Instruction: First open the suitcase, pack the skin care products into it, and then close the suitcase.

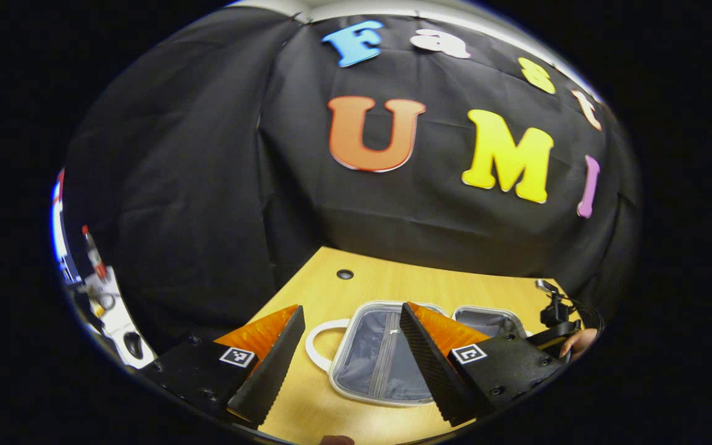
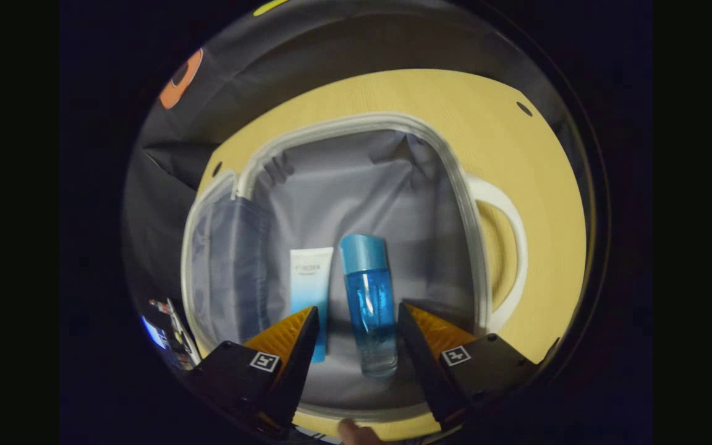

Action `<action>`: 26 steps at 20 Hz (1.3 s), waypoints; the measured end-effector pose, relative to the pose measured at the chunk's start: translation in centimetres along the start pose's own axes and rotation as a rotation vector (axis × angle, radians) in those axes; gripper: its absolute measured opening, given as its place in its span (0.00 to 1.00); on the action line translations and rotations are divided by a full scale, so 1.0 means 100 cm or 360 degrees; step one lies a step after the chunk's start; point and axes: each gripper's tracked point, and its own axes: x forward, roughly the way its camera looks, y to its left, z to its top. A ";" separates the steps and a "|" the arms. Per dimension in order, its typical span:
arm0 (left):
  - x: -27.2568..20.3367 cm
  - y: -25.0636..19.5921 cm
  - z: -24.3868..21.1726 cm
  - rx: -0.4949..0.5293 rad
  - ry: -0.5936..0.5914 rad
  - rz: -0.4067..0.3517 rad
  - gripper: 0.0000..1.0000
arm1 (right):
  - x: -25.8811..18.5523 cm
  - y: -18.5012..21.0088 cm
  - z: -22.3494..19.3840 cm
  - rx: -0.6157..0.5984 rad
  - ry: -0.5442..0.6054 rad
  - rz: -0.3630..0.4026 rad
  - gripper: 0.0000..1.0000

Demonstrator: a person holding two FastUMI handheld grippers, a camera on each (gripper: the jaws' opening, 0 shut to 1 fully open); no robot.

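We look down on the suitcase [image 2: 356, 179], lying open on the table [image 2: 535, 185], its grey lining bare to the right gripper view. Two skin care products rest inside, side by side: a white tube [image 2: 310, 278] and a blue bottle [image 2: 368, 303], both flat on the lining near the front rim. Our right gripper [image 2: 356, 334] hovers just over them with its jaws spread wide, the bottle showing between the fingers but gripped by neither. Our left gripper [image 1: 350, 346] hangs apart as well, jaws released and empty, aimed across the table at the case's open halves [image 1: 381, 358] and white handle [image 1: 319, 346].

We judge the opening done and the packing at least partly done; closing the lid remains.

We cannot tell whether more products wait outside the case. The near rim of the case is cut off behind the fingers, the tube's lower end is hidden by one finger, and the clutter at the left edge [image 1: 102, 290] is too small to make out.
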 end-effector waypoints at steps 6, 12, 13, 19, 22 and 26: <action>0.062 0.057 -0.049 -0.0430 0.0255 -0.0105 0.98 | -0.140 -0.009 0.064 -0.0116 -0.0565 0.0082 0.77; 0.108 0.062 -0.102 -0.0732 0.0443 -0.0237 0.98 | -0.323 -0.057 0.105 -0.0198 -0.1317 -0.0136 0.82; 0.114 0.058 -0.109 -0.0809 0.0484 -0.0265 0.98 | -0.346 -0.060 0.106 -0.0205 -0.1401 -0.0154 0.81; 0.136 0.062 -0.136 -0.1230 0.0582 -0.0230 0.72 | -0.419 -0.094 0.102 -0.0252 -0.1625 -0.0346 0.82; 0.144 0.055 -0.147 -0.1240 0.0604 -0.0209 0.24 | -0.426 -0.109 0.095 -0.0253 -0.1632 -0.0399 0.77; 0.144 0.051 -0.139 -0.1211 0.0588 -0.0274 0.17 | -0.432 -0.125 0.090 -0.0250 -0.1636 -0.0440 0.82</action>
